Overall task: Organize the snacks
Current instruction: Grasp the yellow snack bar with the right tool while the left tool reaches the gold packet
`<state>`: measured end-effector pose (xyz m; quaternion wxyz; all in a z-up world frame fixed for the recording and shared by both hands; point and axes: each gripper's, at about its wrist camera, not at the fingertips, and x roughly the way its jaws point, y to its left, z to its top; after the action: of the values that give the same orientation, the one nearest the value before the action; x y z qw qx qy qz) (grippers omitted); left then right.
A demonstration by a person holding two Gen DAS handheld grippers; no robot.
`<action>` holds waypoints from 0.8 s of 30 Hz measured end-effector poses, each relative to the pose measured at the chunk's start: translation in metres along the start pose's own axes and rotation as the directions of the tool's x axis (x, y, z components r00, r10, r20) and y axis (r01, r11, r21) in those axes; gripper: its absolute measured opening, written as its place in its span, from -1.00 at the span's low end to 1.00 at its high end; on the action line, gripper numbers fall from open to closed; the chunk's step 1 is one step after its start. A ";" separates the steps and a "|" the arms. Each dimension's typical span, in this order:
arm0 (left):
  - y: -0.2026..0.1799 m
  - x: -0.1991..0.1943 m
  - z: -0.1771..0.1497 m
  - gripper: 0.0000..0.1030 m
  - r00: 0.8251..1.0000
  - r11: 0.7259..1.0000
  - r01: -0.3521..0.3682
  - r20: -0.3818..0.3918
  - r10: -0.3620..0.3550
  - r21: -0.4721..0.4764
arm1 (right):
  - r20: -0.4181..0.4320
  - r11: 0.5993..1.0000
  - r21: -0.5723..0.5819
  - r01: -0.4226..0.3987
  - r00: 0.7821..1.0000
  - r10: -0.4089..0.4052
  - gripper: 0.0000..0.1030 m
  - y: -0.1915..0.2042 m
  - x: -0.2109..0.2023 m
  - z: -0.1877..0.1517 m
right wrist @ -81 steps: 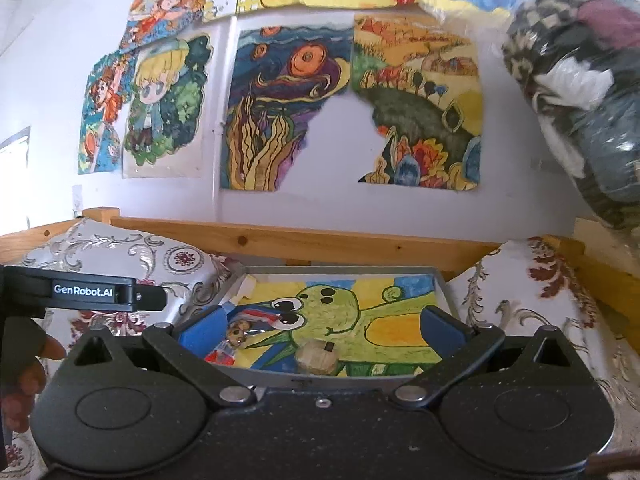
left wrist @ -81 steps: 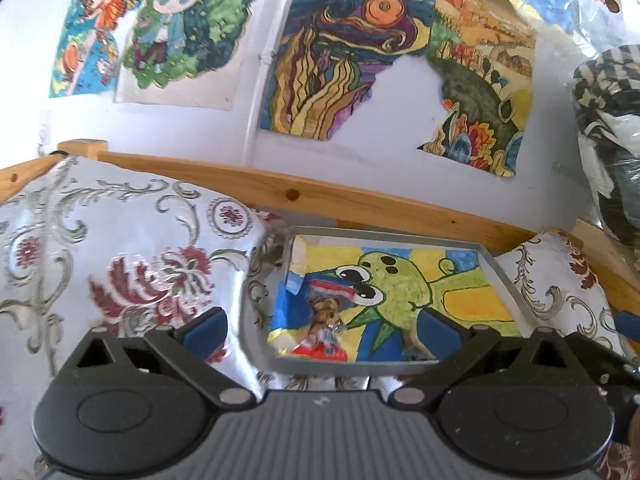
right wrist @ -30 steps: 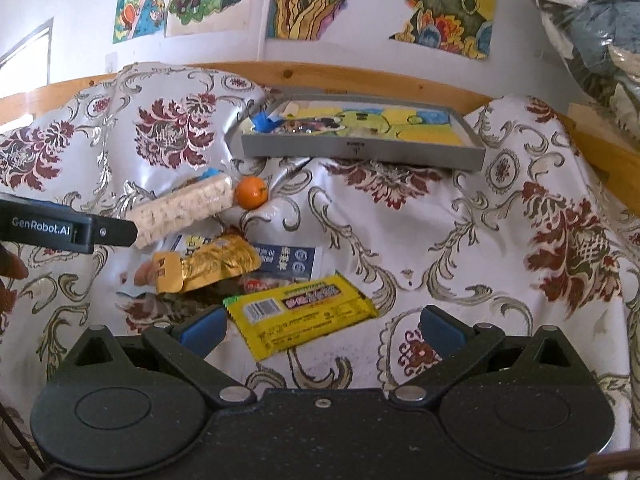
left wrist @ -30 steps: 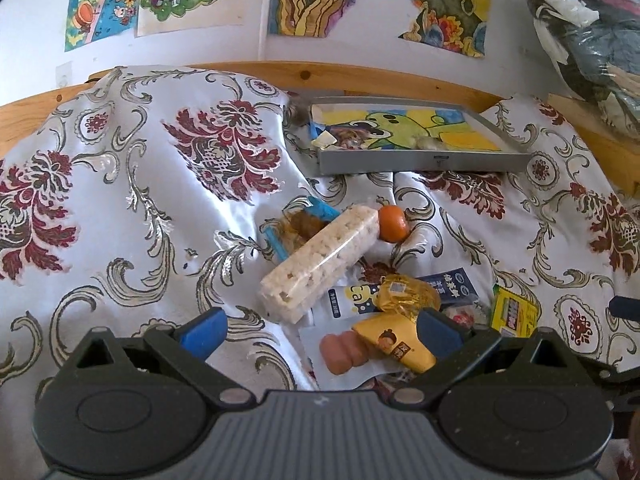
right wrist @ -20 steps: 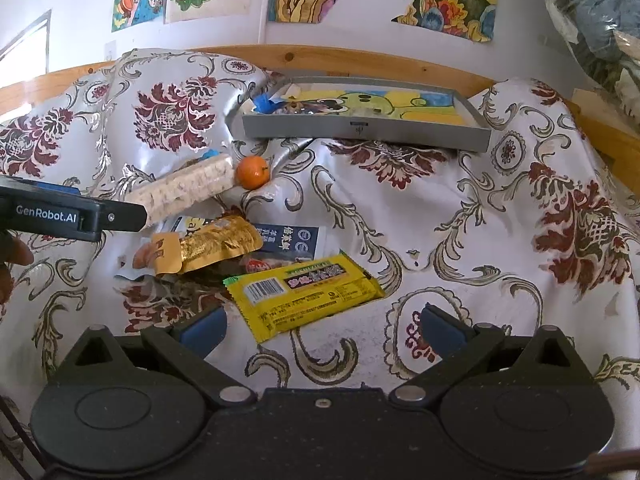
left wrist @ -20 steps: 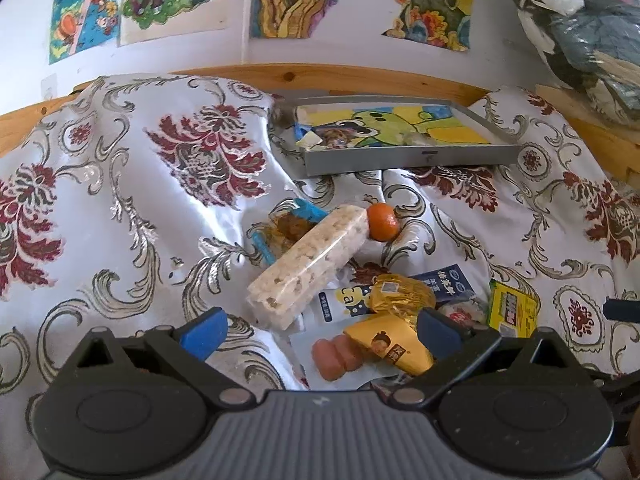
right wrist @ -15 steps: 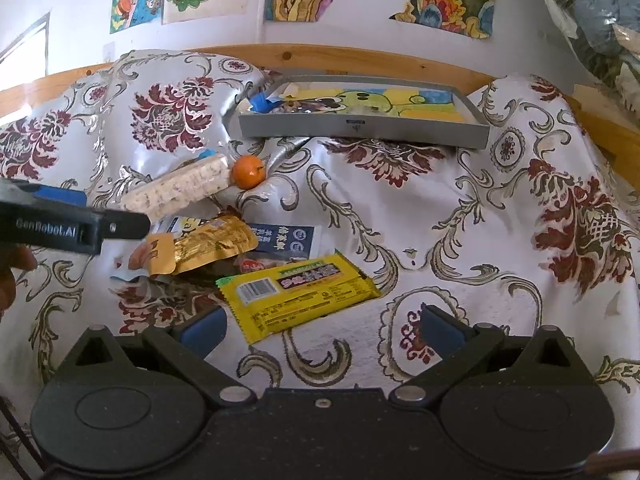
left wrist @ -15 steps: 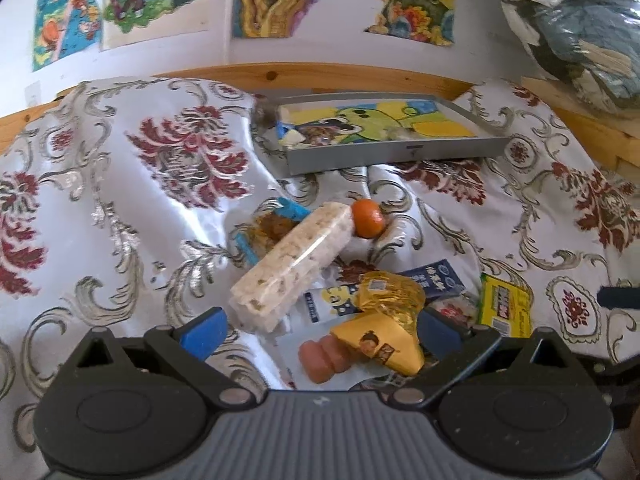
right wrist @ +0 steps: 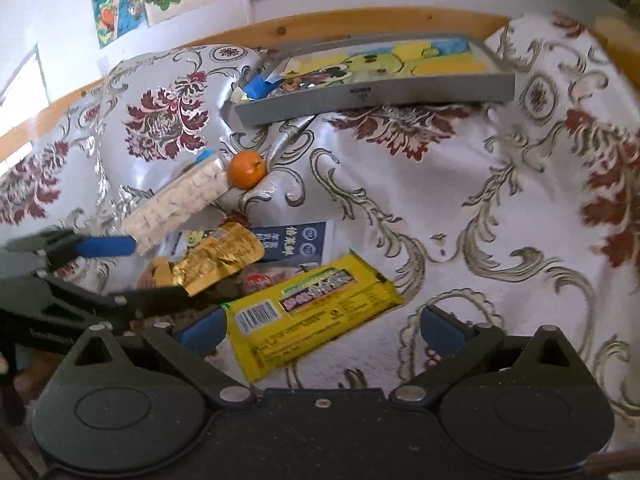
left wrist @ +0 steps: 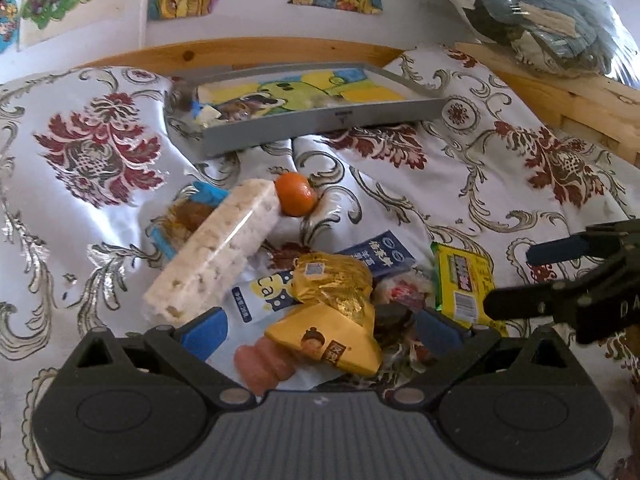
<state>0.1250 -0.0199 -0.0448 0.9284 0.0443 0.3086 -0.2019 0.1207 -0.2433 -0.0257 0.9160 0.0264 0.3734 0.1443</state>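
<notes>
The left gripper (left wrist: 320, 330) sits low over the snack pile with its jaws spread wide, its blue-padded fingertips (left wrist: 204, 330) bracketing an orange triangular packet (left wrist: 324, 346) and pink sausages (left wrist: 262, 364) without touching them; nothing is held. Just past these lies a crumpled gold wrapper (left wrist: 334, 280) on a white and blue pouch (left wrist: 260, 292), with a dark blue packet (left wrist: 380, 250) behind it. A long puffed-rice bar (left wrist: 216, 254) in clear wrap angles away to the left, its far end touching a small orange (left wrist: 295, 193). The right gripper (right wrist: 320, 330) is likewise wide open and empty, tipped down toward the cloth, its left fingertip just beside the near end of a yellow snack bar (right wrist: 312, 308) that lies slantwise between the jaws. In the left wrist view this gripper reaches in from the right edge, near the same yellow bar. Everything rests on a rumpled floral cloth (left wrist: 480, 184). Further back, against a wooden rail (left wrist: 240, 50), stands a grey tray (left wrist: 320, 124) lined with a bright cartoon drawing, a few small wrapped items lying at its left end
</notes>
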 end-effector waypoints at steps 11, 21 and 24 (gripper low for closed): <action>0.000 0.018 0.005 0.94 0.997 0.998 0.032 -0.072 -0.029 0.049 | -0.137 0.983 0.169 -0.077 0.985 0.101 0.98 -0.013 0.024 0.018; 0.007 0.016 0.005 0.87 0.994 0.997 0.078 -0.072 -0.078 -0.001 | -0.211 0.974 0.228 0.014 0.977 0.036 0.98 -0.006 0.057 0.040; 0.005 0.016 0.005 0.84 0.992 0.995 0.100 -0.076 -0.100 -0.001 | -0.215 0.985 0.170 0.041 0.977 -0.003 0.89 0.003 0.062 0.040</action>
<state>0.1421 -0.0218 -0.0505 0.9048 0.0377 0.3452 -0.2466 0.1900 -0.2203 -0.0386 0.8663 0.0860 0.4810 0.1032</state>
